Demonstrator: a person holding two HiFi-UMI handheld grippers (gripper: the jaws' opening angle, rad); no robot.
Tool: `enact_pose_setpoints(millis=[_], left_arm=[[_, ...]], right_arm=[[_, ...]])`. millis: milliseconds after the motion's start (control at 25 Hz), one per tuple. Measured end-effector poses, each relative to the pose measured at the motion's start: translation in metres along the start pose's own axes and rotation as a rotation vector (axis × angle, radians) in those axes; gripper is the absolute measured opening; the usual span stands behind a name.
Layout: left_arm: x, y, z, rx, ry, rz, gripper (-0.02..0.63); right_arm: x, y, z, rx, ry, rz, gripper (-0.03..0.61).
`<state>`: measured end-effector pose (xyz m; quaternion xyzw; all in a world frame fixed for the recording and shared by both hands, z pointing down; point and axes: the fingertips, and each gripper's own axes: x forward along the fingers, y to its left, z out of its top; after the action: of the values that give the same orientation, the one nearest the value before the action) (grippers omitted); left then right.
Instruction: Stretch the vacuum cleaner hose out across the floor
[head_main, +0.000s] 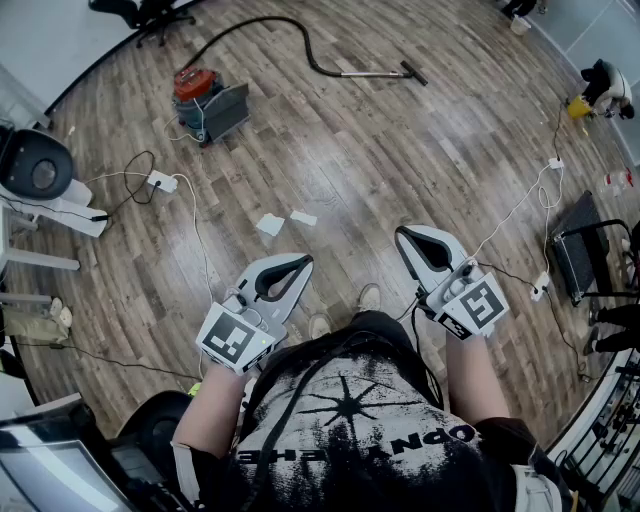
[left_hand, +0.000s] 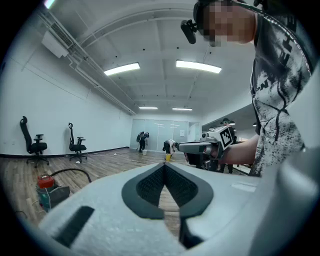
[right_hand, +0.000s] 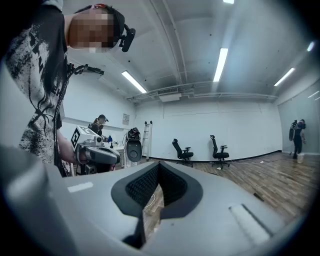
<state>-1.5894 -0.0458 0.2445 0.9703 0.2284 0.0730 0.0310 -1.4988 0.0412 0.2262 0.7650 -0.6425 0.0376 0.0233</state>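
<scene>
Both left gripper (head_main: 302, 264) and right gripper (head_main: 403, 235) closed, empty; black hose (head_main: 308, 45) arcs from red-topped vacuum cleaner (head_main: 205, 98)

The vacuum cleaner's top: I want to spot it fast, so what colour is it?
The vacuum cleaner's top is red; the head view shows it best.

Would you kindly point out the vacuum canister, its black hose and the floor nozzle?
Red-topped grey vacuum canister (head_main: 190, 83): head view, on its red top.
Black flexible hose (head_main: 270, 18): head view, top of its arc.
Black floor nozzle (head_main: 414, 73): head view, its middle.
</scene>
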Motion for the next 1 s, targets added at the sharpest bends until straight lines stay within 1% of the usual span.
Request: enact_pose_setpoints(millis=[160,360,520,640,840,1000], left_arm=[[-0.011,0.005,-0.006,-0.002,0.004,0.006,0.0],[-0.013,0.007,-0.01,-0.024,-0.02,0.014,0.0],[-0.008,0.0,0.0,-0.017,-0.043,-0.013,0.0],[-0.002,-0.003,0.004,-0.015,-0.052,-0.031,0.0],[0.024,-0.012,0.0,-0.023,-0.045,-0.061,0.0],[0.039,-0.014,0.001,-0.033,-0.039,-0.079,0.0]], right_arm=[[0.009,0.01,0.0,-0.007,-0.002,0.0,0.005],[0.011,0.021,0.0,0.007,-0.007,0.024,0.006],[0.01,0.02,0.008,-0.045,0.016,-0.011,0.006],[0.007,0.016,0.011,-0.064,0.022,-0.034,0.006],[-0.013,-0.002,-0.007,-0.047,0.048,-0.073,0.006],[-0.021,-0.014,-0.011,-0.042,0.054,-0.091,0.006]])
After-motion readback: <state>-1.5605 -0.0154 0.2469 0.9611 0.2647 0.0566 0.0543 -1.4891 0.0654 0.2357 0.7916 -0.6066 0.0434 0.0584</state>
